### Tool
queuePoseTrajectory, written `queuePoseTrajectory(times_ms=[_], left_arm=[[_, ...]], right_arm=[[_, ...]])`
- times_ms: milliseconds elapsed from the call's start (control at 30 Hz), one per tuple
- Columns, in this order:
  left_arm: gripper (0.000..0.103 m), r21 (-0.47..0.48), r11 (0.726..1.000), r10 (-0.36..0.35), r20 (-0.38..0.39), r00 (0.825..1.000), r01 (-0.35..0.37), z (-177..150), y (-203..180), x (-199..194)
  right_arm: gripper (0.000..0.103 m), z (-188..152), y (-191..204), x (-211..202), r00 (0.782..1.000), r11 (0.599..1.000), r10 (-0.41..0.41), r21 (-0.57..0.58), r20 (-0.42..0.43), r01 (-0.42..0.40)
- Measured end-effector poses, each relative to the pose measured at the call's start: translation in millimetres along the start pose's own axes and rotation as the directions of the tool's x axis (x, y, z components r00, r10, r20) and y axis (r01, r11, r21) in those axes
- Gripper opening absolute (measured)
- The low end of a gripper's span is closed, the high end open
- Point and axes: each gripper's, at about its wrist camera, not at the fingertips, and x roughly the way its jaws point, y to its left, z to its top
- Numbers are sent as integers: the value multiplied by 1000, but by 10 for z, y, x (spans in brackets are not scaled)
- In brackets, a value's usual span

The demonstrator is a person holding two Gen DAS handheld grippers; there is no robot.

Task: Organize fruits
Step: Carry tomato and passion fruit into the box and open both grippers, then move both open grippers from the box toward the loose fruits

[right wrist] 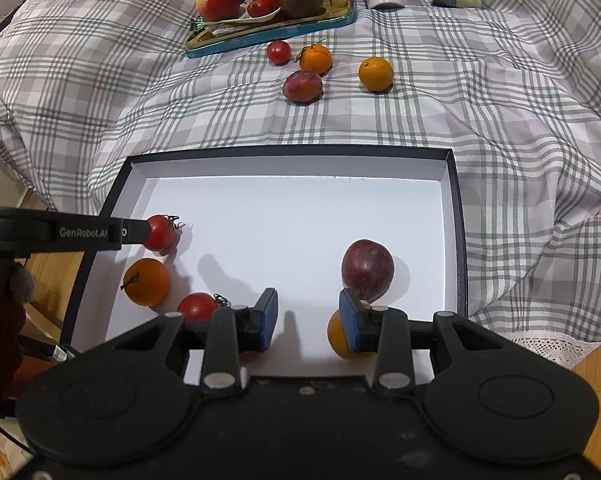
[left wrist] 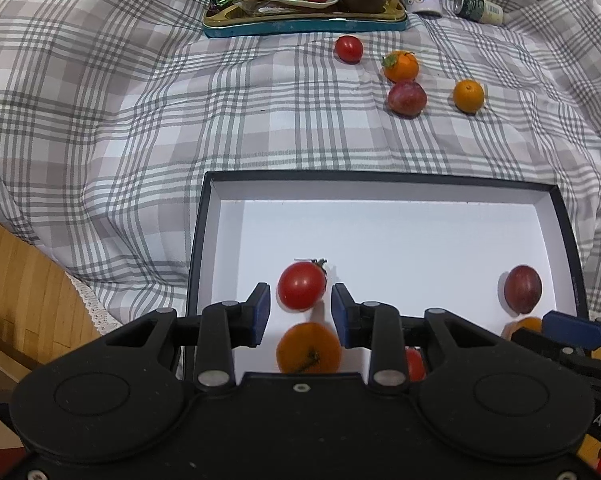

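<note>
Red cherry tomato (left wrist: 301,286) sits between the left gripper (left wrist: 299,311)'s parted fingers (ungripped, likely just released); next, fetch loose fruit from the cloth.

both views are evenly and fairly brightly lit, with no deep dark areas. the white floor of the box (right wrist: 292,220) is the brightest surface and looks slightly washed out with a bluish cast. soft shadows fall to the right of the plum (right wrist: 367,270) and the tomato (right wrist: 161,233), suggesting light from the left. fisheye distortion bends the plaid bed cover (left wrist: 120,92) and box edges, with dark vignetting in the corners. focus is sharp mid-scene; the far tray (left wrist: 300,26) is slightly soft.
</note>
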Motion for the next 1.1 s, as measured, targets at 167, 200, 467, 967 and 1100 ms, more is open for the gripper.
queuePoseTrajectory(times_ms=[167,200,467,967,1100], left_arm=[[42,11,1000,5,-2,1000,-5,-60,-25,-32],[42,12,1000,5,-5,1000,-5,-70,-25,-35],[42,41,998,-36,-76,996,39,-120,-32,-53],[42,150,979,-106,-219,970,141,292,-90,-78],[42,188,976,-80,-155,985,109,514,-151,-118]], right_arm=[[37,-35,8,-33,1000,1000,-1,0,9,1],[37,-42,6,-42,1000,1000,-1,0,11,1],[37,-59,-2,-86,1000,1000,-3,-12,13,3],[37,406,-172,-16,991,994,104,-21,-81,-106],[37,684,-271,14,995,996,84,-4,-49,-84]])
